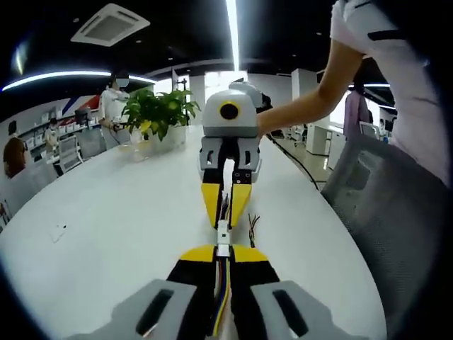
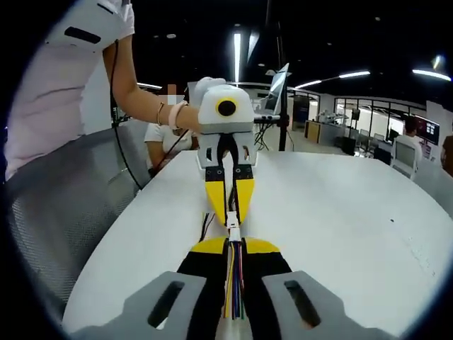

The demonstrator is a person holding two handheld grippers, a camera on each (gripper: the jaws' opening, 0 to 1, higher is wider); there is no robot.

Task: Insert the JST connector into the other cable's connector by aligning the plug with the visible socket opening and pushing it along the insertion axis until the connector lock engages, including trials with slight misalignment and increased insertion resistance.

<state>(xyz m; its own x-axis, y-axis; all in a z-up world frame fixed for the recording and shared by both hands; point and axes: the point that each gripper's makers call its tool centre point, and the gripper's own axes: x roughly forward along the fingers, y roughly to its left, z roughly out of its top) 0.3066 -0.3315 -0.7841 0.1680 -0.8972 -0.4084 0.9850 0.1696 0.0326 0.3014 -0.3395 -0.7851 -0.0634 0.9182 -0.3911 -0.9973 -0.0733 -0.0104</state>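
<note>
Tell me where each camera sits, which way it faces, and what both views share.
Left gripper view: rides the left gripper, facing the right gripper across the white table; a person's arm shows.
Right gripper view: rides the right gripper, facing the left gripper; a forearm shows.
Shared: the two grippers meet nose to nose, with the white connectors between their fingers, above the table.

Each camera rode low on its own gripper and looked along its fingers at the other from close by. Both views shared the white tabletop (image 1: 106, 212) and the joined connectors (image 2: 233, 232) between them.
</note>
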